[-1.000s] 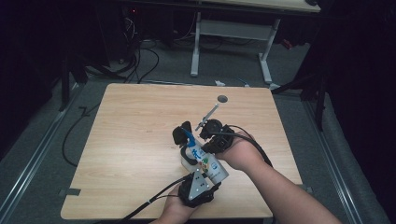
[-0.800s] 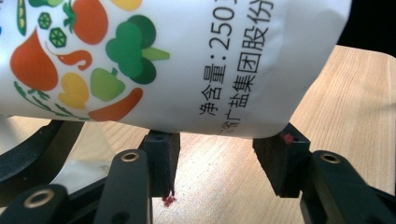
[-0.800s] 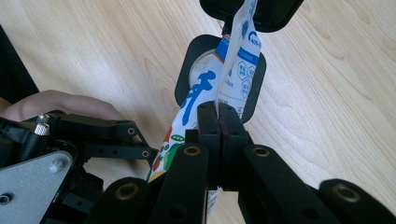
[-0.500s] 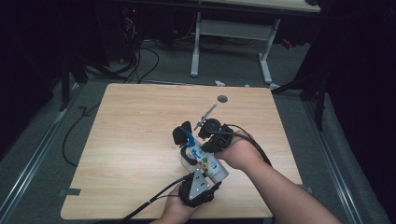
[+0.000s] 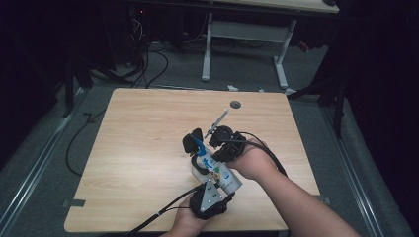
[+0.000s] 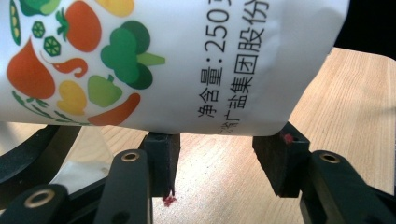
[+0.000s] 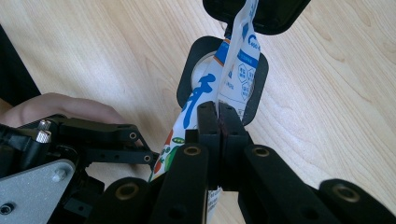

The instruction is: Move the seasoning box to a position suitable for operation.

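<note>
A white pouch [image 5: 211, 162] printed with vegetables and blue lettering hangs slanted over the table. My left gripper [image 5: 220, 181] grips its lower end; in the left gripper view the pouch [image 6: 177, 60] lies across the two jaw tips of the left gripper [image 6: 222, 158]. My right gripper [image 7: 219, 121] is shut on the thin top edge of the pouch [image 7: 233, 51], and in the high view the right gripper [image 5: 207, 143] sits just right of the pouch's blue top. Below the pouch's mouth is a black square container [image 7: 256, 70] with its lid [image 7: 275, 14] flipped up.
The wooden table [image 5: 143, 148] has a small round hole [image 5: 235, 104] near its far edge. A thin grey rod [image 5: 218, 120] points away beyond the right gripper. Cables trail from the left gripper over the near edge. A desk frame and cables stand on the floor behind.
</note>
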Demonstrator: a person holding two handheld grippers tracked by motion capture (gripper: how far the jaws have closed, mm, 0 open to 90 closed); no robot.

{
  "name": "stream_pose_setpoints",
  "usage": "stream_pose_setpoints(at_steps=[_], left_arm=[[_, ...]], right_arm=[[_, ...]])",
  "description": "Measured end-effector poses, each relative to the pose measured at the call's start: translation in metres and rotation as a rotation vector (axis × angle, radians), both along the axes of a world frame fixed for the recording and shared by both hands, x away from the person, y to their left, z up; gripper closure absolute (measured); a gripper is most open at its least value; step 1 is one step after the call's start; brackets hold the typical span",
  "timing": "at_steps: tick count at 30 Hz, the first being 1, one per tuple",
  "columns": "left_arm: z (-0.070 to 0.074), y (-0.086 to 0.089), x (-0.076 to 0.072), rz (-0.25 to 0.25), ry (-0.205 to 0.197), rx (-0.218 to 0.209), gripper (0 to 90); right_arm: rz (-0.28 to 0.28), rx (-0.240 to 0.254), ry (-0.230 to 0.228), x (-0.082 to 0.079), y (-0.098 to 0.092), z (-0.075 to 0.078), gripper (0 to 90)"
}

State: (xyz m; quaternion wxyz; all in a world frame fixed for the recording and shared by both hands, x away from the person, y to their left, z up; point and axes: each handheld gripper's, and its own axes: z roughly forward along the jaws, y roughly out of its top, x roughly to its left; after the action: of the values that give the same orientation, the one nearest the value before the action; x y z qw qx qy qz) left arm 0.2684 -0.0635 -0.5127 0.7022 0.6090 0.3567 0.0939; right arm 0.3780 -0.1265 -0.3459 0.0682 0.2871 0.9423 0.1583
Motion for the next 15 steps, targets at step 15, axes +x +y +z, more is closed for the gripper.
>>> stream_pose_setpoints(at_steps=[15], left_arm=[[0.0014, -0.0014, 0.0002, 0.005, 0.003, -0.001, 52.7]], right_arm=[[0.006, -0.006, -0.002, 0.0010, 0.0016, 0.0004, 90.0]])
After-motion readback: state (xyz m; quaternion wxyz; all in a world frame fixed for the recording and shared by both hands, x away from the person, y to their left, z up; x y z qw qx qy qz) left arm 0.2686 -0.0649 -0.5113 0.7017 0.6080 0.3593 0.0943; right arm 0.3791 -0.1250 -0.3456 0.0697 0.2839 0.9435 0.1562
